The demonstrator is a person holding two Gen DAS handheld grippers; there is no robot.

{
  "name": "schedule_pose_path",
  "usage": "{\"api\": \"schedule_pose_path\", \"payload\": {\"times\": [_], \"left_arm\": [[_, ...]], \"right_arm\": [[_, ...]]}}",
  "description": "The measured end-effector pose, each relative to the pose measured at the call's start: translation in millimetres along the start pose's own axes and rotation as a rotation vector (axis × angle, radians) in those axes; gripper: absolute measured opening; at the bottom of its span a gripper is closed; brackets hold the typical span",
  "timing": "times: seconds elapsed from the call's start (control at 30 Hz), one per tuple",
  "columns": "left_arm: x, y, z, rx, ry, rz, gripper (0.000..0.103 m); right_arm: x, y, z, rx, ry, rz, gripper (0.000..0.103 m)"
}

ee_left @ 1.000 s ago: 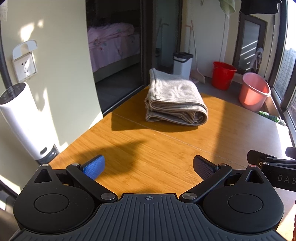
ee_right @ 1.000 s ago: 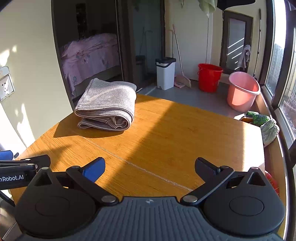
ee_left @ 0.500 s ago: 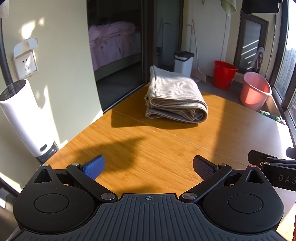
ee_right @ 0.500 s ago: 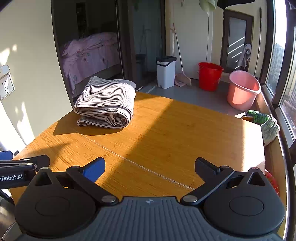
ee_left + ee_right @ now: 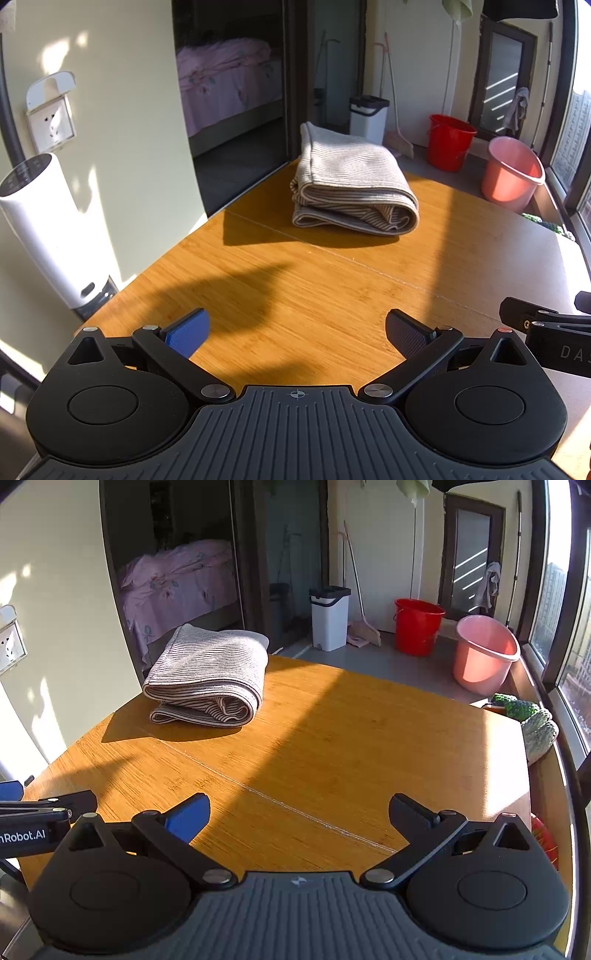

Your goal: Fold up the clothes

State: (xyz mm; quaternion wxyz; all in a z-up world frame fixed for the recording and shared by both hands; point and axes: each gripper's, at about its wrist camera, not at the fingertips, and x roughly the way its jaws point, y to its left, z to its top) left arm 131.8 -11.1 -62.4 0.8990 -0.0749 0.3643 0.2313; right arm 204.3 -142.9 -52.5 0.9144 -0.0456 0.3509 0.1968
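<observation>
**Two hand-held grippers poised over a table bearing a folded garment**

We hold the left gripper (image 5: 297,330) low over the near edge of a honey-coloured wooden table (image 5: 332,295); its fingers, one with a blue pad (image 5: 188,332) and one with a black ribbed pad (image 5: 406,336), are spread wide and grasp nothing. We hold the right gripper (image 5: 299,812) in the same released posture over the same table (image 5: 351,738), its blue pad (image 5: 188,818) and black pad (image 5: 412,812) well apart with only bare wood between them. Each tool's side shows at the margin of the other's view. The grey-and-beige striped knitted garment (image 5: 351,184), folded into a thick rectangular bundle, lies flat at the table's far left corner (image 5: 210,679), well apart from both grippers, its rolled fold facing us. Sunlight crosses the tabletop in broad bands. Beyond the table stand a white lidded bin (image 5: 330,618), a red plastic bucket (image 5: 419,626) and a pink plastic tub (image 5: 484,653). A white cylindrical appliance (image 5: 44,229) stands beside the table's left edge.
</observation>
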Motion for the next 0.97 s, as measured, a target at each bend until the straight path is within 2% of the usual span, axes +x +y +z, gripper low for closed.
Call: {"api": "schedule_pose_path", "payload": {"times": [0.47,0.73,0.87,0.97], "left_arm": [[6.7,7.9,8.7,0.012,-0.018,-0.006,0.103],[25.1,18.1,9.4,-0.005,0.011,-0.02,0.103],[37.7,41.3,18.5,-0.05,0.047,-0.021,0.103],[38.9,74.7,33.9,-0.13,0.018,-0.021,0.103]], "right_arm": [[7.7,10.9,8.2,-0.037,-0.002,-0.011,0.103],[23.8,17.7,10.7,-0.033,0.029,-0.039,0.103],[40.9,32.0,10.7,-0.031,0.054,-0.039,0.103],[58.9,59.1,12.4,-0.058,0.073,0.012,0.103]]}}
